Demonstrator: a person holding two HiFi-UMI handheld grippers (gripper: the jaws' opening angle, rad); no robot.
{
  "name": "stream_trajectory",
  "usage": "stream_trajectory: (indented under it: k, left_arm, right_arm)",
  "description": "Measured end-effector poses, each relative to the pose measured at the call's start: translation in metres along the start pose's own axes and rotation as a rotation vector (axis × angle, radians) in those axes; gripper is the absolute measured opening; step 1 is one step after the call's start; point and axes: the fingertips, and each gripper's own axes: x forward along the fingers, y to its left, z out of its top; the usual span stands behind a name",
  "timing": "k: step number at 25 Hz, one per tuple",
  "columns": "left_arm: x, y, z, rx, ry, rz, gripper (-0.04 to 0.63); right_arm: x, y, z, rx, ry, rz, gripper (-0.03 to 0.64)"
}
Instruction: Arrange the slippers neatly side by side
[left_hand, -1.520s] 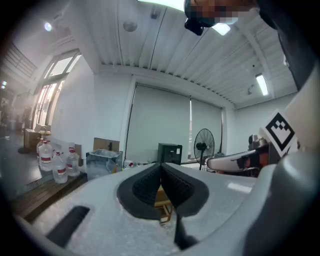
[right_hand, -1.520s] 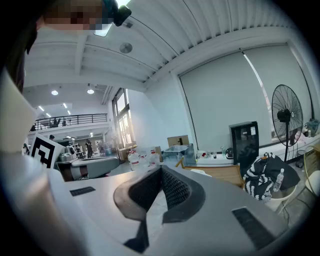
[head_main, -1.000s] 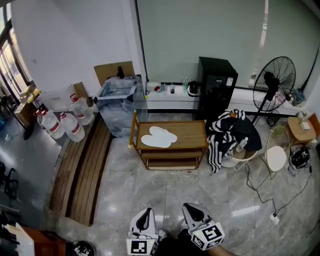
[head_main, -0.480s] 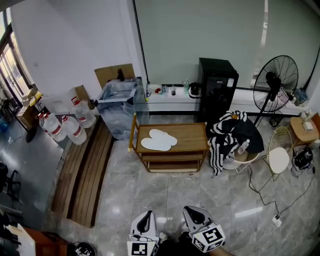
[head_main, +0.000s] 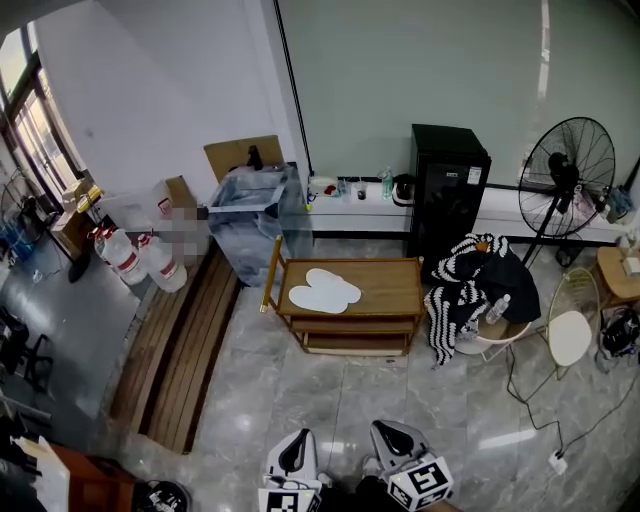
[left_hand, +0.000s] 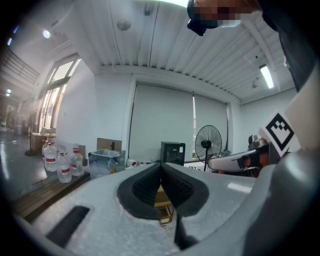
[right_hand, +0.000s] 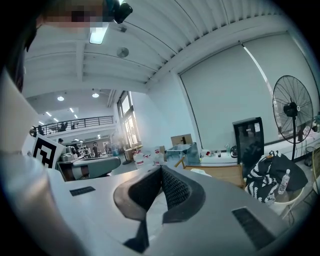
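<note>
Two white slippers lie partly overlapping on the top of a low wooden table in the middle of the room, well ahead of me in the head view. My left gripper and right gripper are held low at the bottom edge, far from the table, with nothing in them. In the left gripper view the jaws meet at their tips and are shut. In the right gripper view the jaws are likewise shut, with the table far beyond.
A black cabinet, a standing fan and a chair draped with striped cloth stand right of the table. A clear bin, water jugs and a wooden slat platform are at left. A cable runs across the floor at right.
The head view has shifted slightly, so the table and furniture sit a little further right. The grippers stay low and shut; the slippers have not moved.
</note>
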Motion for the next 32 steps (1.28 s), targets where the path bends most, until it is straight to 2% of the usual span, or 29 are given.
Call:
stream_trajectory:
  k: [7, 17, 25, 29, 32]
  left_arm:
    - [0.016, -0.012, -0.001, -0.004, 0.0, 0.023, 0.017]
    - [0.039, -0.029, -0.002, -0.007, 0.0, 0.054, 0.017]
    - [0.082, 0.0, 0.005, -0.002, -0.022, 0.069, 0.016]
    - [0.113, 0.017, 0.018, -0.021, -0.068, 0.075, 0.017]
    - [0.129, 0.028, 0.016, 0.0, -0.025, 0.053, 0.015]
  right_arm:
    - [-0.002, -0.024, -0.002, -0.005, 0.002, 0.039, 0.011]
    - [0.014, -0.049, -0.003, 0.009, 0.018, 0.019, 0.011]
    - [0.06, -0.07, 0.006, 0.002, 0.019, 0.005, 0.011]
    - [0.09, -0.083, 0.012, -0.002, 0.02, -0.009, 0.011]
    - [0.111, -0.088, 0.013, -0.003, 0.025, -0.019, 0.011]
